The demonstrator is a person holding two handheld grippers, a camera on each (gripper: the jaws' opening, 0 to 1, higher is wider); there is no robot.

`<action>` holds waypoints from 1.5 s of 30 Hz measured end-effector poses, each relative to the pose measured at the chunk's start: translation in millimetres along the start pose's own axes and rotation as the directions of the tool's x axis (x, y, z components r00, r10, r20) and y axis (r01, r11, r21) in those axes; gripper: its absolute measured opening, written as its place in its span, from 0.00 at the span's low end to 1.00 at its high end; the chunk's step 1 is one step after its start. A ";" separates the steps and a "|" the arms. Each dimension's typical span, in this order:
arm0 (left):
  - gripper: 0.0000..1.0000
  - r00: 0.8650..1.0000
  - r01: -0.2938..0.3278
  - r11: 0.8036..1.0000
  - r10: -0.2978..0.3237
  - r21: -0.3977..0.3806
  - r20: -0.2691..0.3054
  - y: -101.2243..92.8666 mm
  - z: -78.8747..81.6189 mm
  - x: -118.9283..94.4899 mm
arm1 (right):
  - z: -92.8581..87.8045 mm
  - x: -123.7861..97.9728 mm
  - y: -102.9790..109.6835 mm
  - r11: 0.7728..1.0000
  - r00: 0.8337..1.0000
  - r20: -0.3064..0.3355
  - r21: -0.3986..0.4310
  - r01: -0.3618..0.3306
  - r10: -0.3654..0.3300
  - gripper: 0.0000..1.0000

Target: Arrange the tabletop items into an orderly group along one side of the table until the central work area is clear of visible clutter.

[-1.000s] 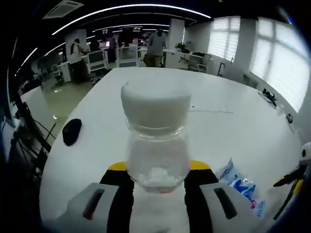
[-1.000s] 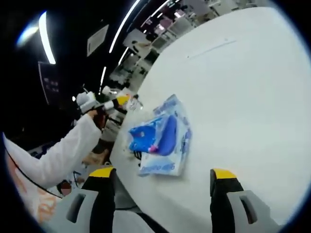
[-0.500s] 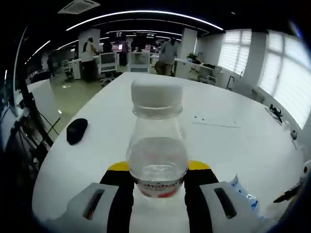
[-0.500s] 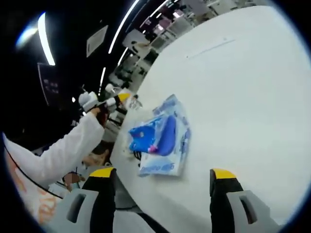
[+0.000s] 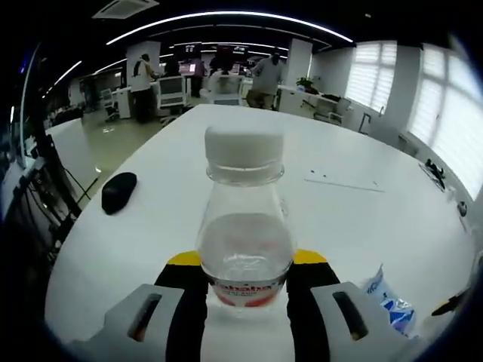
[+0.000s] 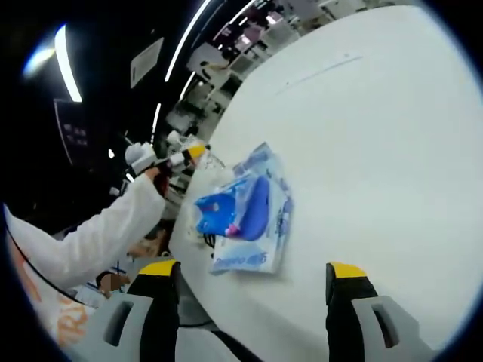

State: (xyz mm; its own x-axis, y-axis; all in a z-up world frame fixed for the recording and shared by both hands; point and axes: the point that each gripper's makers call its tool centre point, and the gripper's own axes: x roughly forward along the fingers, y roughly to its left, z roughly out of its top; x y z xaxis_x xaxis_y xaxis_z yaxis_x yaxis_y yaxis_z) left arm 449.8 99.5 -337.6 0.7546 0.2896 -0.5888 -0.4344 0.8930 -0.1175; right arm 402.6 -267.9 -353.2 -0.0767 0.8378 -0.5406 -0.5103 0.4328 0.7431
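Note:
In the left gripper view a clear plastic bottle (image 5: 244, 226) with a white cap and a red-edged label stands upright between the jaws of my left gripper (image 5: 244, 283), which is shut on its lower body. A black computer mouse (image 5: 118, 191) lies on the white table (image 5: 347, 219) to the left. A blue-and-clear plastic packet (image 5: 392, 304) lies at the lower right. In the right gripper view my right gripper (image 6: 253, 290) is open above the table (image 6: 377, 151), with the same packet (image 6: 245, 215) lying ahead of its jaws. The left gripper (image 6: 162, 160), held by a white-sleeved arm, shows at the left.
The table's near edge curves round at the left in the left gripper view. Beyond it are office desks, monitors and people (image 5: 264, 75) standing at the far end. A thin line (image 5: 343, 181) marks the tabletop at the middle right.
The bottle has come upright and steady in the left gripper over the last second. The left view has shifted a little. The right gripper has barely moved and stays open.

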 end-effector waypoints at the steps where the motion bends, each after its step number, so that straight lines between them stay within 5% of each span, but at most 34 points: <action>1: 0.40 1.000 -0.003 1.000 0.003 -0.003 -0.019 1.4 -3.5 -0.7 | -0.1 -0.2 0.7 1.000 1.000 -0.001 0.000 -0.001 0.001 0.80; 15: 0.40 1.000 -0.003 0.998 0.002 0.055 0.014 -5.9 -13.4 -8.3 | -1.9 -0.6 -4.9 1.000 1.000 -0.010 -0.001 0.006 -0.006 0.80; 32: 0.41 1.000 0.009 1.000 -0.009 0.024 0.003 -13.7 -26.6 -14.8 | 0.6 -6.5 -4.8 1.000 1.000 0.006 -0.005 0.004 -0.004 0.80; 39: 0.68 1.000 -0.028 0.999 0.028 -0.020 0.003 -2.4 -33.2 -26.2 | 0.9 -9.1 -2.0 1.000 1.000 0.025 -0.009 -0.001 0.001 0.80; 45: 0.74 1.000 -0.003 0.999 0.004 -0.038 0.020 -3.4 -35.9 -38.4 | 0.6 -10.2 1.2 1.000 0.999 0.034 -0.018 -0.013 0.014 0.80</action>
State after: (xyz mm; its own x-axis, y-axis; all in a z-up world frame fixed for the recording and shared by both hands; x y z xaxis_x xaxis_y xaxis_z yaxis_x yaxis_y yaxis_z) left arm 404.6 73.0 -343.3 0.7628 0.2996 -0.5731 -0.4549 0.8785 -0.1461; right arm 403.2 -275.8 -346.5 -0.0548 0.8543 -0.5168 -0.5244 0.4158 0.7430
